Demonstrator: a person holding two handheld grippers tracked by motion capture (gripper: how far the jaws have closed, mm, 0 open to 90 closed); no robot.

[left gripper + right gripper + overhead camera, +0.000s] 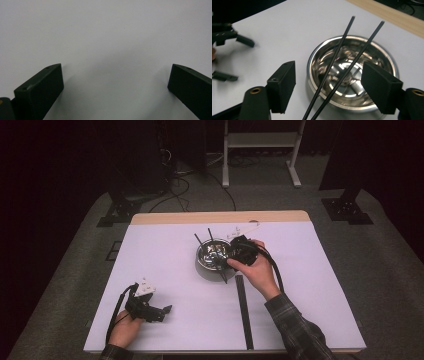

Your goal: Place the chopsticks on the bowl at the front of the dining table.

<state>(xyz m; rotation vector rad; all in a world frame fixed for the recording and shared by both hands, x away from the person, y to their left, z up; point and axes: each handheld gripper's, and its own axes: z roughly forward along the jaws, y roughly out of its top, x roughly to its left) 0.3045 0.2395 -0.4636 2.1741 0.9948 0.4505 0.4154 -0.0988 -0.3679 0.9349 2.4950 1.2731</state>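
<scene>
Chopsticks (342, 67) lay across steel bowl (352, 75) rim at table centre. My right gripper (328, 86) jaws gaped, nothing held; left gripper (115, 82) wide, empty. Advised straight lift clear, no nudging sticks.

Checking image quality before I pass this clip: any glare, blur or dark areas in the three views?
High view: room dark, the white table evenly lit. Right gripper view: glare inside the steel bowl under the chopsticks; the far left hand-held gripper looks smeared. Left gripper view: soft shadows beside the jaws on the plain surface.
</scene>
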